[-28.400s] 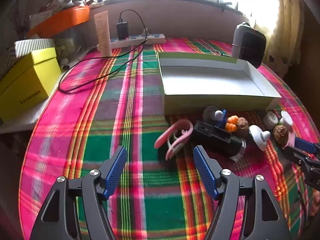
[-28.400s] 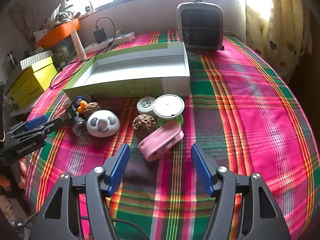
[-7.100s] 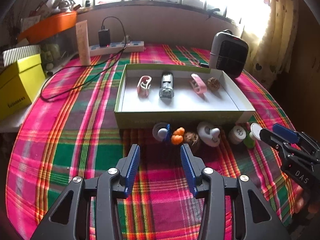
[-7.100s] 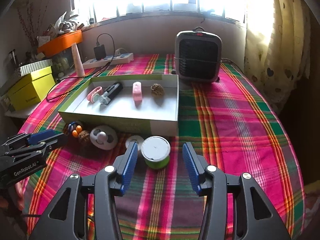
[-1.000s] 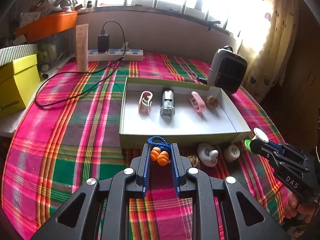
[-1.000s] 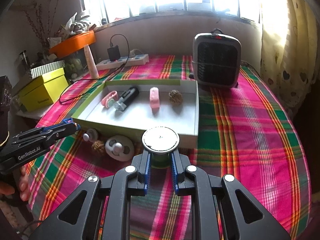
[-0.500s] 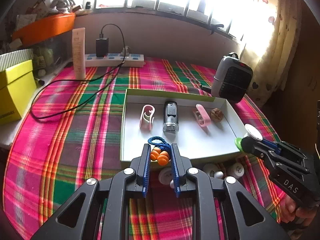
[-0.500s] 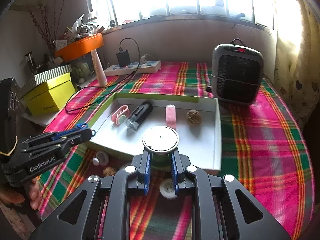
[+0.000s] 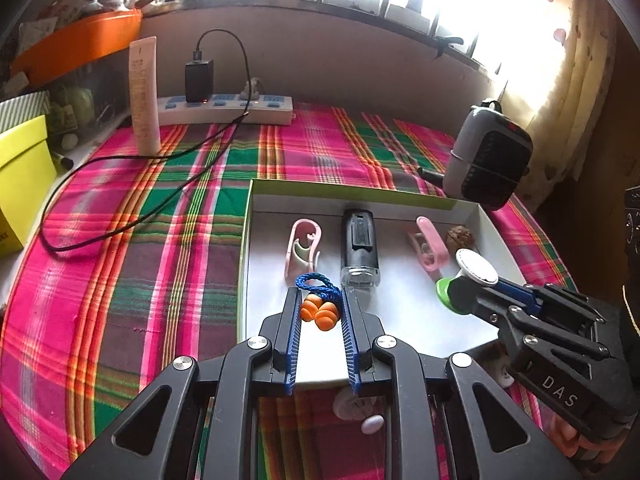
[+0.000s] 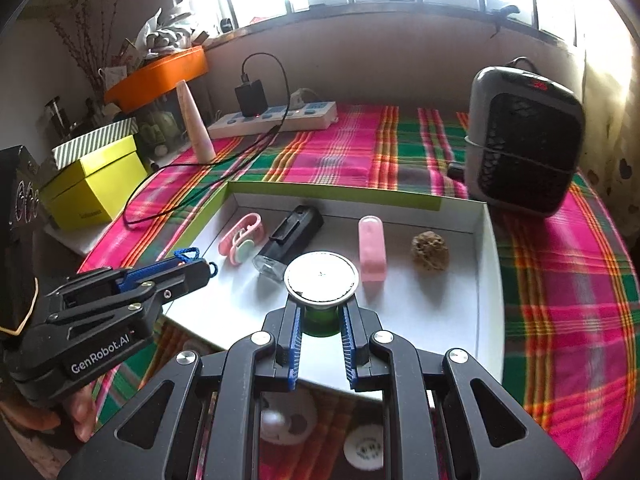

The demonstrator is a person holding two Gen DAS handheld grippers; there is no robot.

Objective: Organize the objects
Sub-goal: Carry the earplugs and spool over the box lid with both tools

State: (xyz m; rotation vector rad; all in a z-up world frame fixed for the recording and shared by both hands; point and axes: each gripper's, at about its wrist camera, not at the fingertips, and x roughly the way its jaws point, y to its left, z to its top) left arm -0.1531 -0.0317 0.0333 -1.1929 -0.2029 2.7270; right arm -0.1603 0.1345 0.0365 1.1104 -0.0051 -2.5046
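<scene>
My left gripper [image 9: 320,312] is shut on orange earplugs [image 9: 319,312] with a blue cord [image 9: 316,282], held above the near left part of the white tray [image 9: 416,320]. My right gripper [image 10: 320,316] is shut on a green spool [image 10: 320,322] with a white round top [image 10: 320,277], above the tray's [image 10: 486,264] near edge. In the tray lie a pink clip [image 9: 302,248], a black device [image 9: 359,248], a second pink clip [image 9: 428,246] and a walnut [image 9: 460,236]. The right gripper [image 9: 456,296] with the spool also shows in the left wrist view.
Small white round items [image 10: 362,448] lie on the plaid cloth [image 9: 140,280] in front of the tray. A grey heater [image 10: 524,140] stands behind the tray's right end. A power strip [image 9: 224,110] with a black cable, a cream tube [image 9: 144,96] and a yellow box [image 10: 94,188] sit at the back left.
Both grippers have carried their loads forward from over the cloth in front of the tray to over the tray's near part. The tray looks closer and larger.
</scene>
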